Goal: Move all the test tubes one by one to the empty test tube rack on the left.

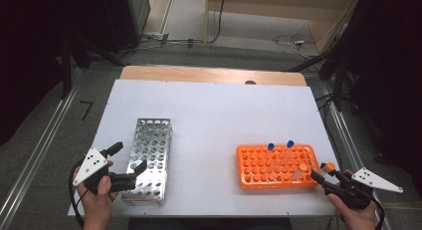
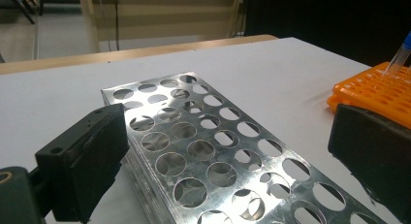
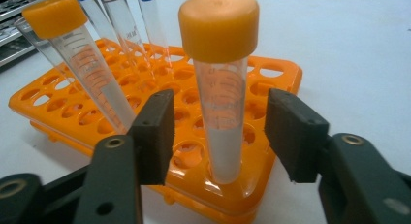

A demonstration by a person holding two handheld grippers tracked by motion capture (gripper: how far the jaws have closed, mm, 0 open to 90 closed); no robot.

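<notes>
Two jaws of your right gripper (image 3: 218, 136) stand apart around the orange-capped clear plastic tube (image 3: 220, 88), upright in the orange plastic rack (image 3: 276, 78); your left gripper (image 2: 218, 151), open, hovers over the empty perforated metal rack (image 2: 203, 136). No tube moved yet.

- Table (image 1: 214, 110): white top, with a wooden edge showing along the far side.
- Metal rack (image 1: 149, 158): lies on the table's left part, long side running away from the person, holes unfilled.
- Orange rack (image 1: 276, 166): lies on the table's right part near the front edge, well apart from the metal rack.
</notes>
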